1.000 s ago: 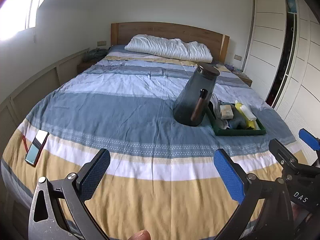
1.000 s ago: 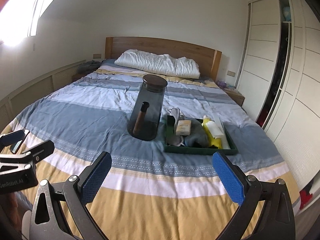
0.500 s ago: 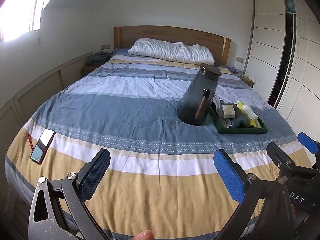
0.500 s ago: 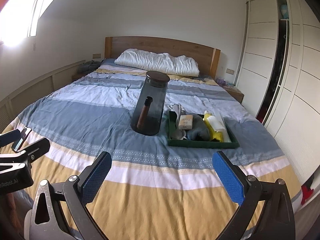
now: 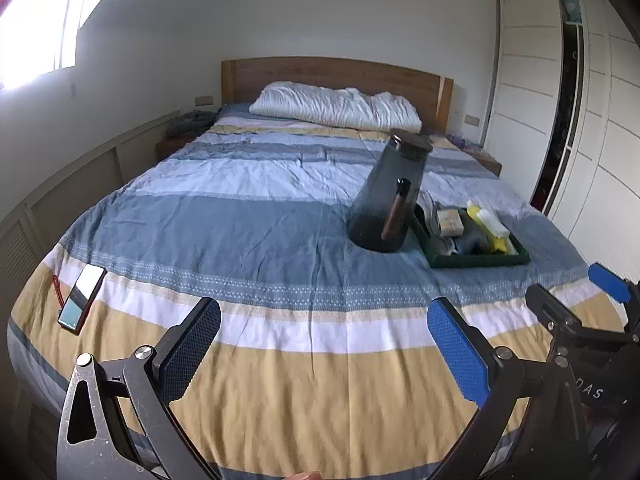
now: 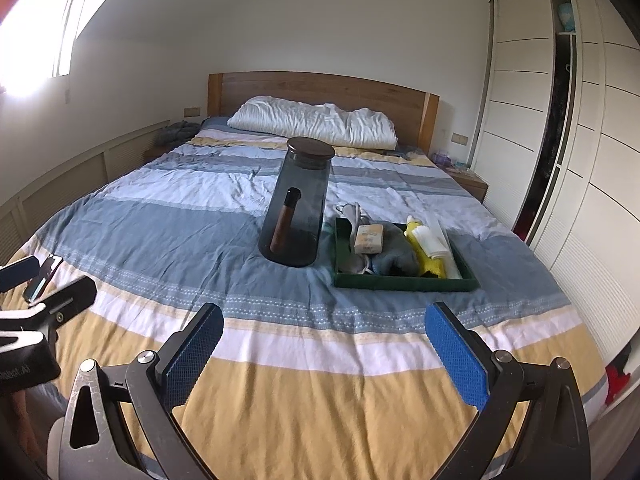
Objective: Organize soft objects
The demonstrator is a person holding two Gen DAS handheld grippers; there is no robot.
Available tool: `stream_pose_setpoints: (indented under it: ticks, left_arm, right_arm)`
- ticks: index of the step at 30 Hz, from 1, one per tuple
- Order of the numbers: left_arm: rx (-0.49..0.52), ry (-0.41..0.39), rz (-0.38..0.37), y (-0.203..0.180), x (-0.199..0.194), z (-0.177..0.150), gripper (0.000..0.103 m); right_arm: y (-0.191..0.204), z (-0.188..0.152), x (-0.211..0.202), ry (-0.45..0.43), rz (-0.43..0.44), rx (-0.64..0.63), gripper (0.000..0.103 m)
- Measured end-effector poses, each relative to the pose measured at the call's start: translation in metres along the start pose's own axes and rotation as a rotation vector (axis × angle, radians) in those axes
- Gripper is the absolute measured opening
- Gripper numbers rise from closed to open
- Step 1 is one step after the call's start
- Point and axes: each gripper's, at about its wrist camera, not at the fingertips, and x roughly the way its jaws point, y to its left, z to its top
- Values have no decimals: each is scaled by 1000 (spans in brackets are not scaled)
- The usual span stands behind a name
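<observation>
Viewing: both wrist cameras face the bed (image 5: pixel 280 216) from its foot edge, toward the wooden headboard (image 5: pixel 336 76).
Left gripper (image 5: pixel 324 344): jaws spread wide, nothing between the blue pads; it hangs over the yellow and white stripes at the foot edge. In the right wrist view only its tips show at the left border (image 6: pixel 44 284), the body cut off.
Right gripper (image 6: pixel 324 344): jaws spread wide, empty, over the same foot-edge stripes. In the left wrist view it shows partly at the right border (image 5: pixel 576 296), lower part cut off.
Green tray (image 6: pixel 404 282): on the blue band, toward the right edge of the bed, well apart from both grippers.
Tray contents: grey cloth (image 6: pixel 396 256), a small tan box (image 6: pixel 370 238) lying on the heap, a yellow cloth (image 6: pixel 428 258) with a white roll (image 6: pixel 430 240) on top, pale fabric (image 6: pixel 352 212) hanging over the far rim. What lies beneath the heap is hidden; the box print is too small to read.
Dark glass jar (image 6: pixel 298 204): upright just left of the tray, dark lid on; whether it touches the tray I cannot tell. A brown cylinder with a dark cap (image 6: pixel 285 220) leans against or inside it; which, cannot tell through the tinted glass.
Phone (image 5: pixel 82 298): flat near the left foot corner, red cord beside it; in the right wrist view partly hidden behind the left gripper's tips.
Pillow (image 5: pixel 336 110): white, along the head edge.
Wardrobe (image 6: pixel 560 140): right wall, one door ajar; the inside is dark and unreadable.
Red object (image 6: pixel 618 376): on the floor by the right foot corner, cut off; identity unclear.
</observation>
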Motion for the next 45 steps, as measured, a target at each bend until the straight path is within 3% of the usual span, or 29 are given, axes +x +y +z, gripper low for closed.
stream_pose_setpoints:
  ticks: [13,45]
  left_arm:
    - [-13,-27,32,9,-3,1,101]
    - [42,-3,-23,-6,2,-2,101]
  right_arm:
    - [6,0,-2,-9,6,-12,103]
    - [0,-1,2,-5,-35,-13,103]
